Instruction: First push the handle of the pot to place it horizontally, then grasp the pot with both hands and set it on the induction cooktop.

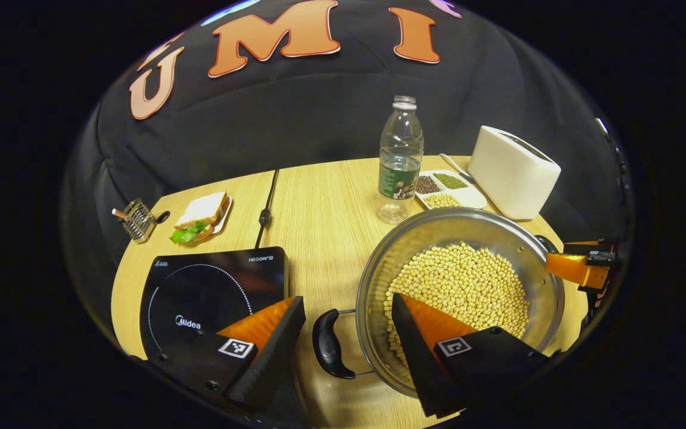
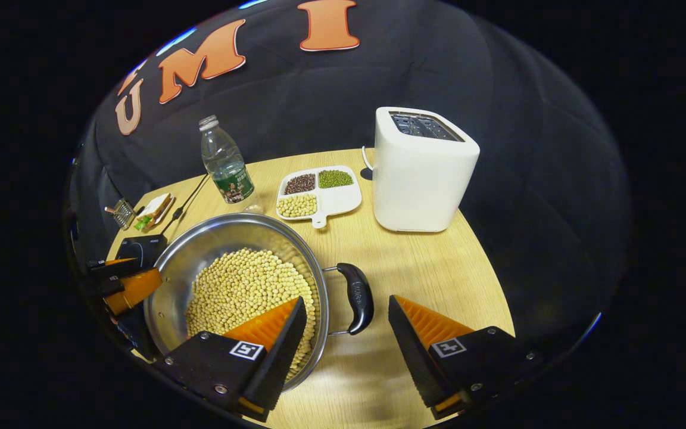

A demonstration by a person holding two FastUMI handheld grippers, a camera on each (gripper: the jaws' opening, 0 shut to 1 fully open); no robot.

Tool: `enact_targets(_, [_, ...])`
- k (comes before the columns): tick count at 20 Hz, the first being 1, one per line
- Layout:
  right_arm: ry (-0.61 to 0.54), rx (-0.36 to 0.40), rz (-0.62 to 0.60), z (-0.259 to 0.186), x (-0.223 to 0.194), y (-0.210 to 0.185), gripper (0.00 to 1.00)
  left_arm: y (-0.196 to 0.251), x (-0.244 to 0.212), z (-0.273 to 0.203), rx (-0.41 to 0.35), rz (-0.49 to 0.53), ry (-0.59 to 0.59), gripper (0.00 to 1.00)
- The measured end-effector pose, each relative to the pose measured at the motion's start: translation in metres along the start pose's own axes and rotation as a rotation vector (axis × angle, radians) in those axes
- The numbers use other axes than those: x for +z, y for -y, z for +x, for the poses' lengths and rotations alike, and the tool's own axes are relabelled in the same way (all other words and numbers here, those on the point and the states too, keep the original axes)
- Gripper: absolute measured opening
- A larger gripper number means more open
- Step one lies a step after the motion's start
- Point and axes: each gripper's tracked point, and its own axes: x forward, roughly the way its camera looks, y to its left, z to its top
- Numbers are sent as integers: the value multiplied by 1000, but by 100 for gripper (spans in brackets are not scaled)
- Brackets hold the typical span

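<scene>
Black induction cooktop [image 1: 212,292] printed "Midea" near its front edge inside the dotted ring, "HEGON" at its back right corner, bottle [image 1: 400,161] label behind it unreadable

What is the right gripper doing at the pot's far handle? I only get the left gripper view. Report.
Observer: The right gripper is open. The pot's right handle lies between its fingers, untouched.
Operator: Give me each finger's place.
Observer: One finger is over the beans in the pot; the other is over the table.
Operator: Check what stands behind that handle.
Observer: The toaster stands farther back, apart from the handle.
</scene>
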Motion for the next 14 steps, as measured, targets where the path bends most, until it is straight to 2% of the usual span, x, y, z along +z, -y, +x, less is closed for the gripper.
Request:
enact_targets(4, [-54, -28, -1, 19, -14, 5, 87, 3, -19, 10, -6, -47, -40, 99])
enact_targets(5, [-60, -26, -4, 22, -17, 4, 87, 2, -25, 13, -2, -53, -48, 96])
enact_targets(10, [-31, -31, -33, 39, -12, 0, 86, 3, -33, 28, 11, -61, -44, 96])
enact_targets(13, [-38, -20, -41, 47, -15, -9, 79, 2, -43, 36, 37, -64, -56, 89])
enact_targets(14, [-28, -21, -38, 48, -12, -8, 76, 1, -42, 36, 52, -59, -43, 92])
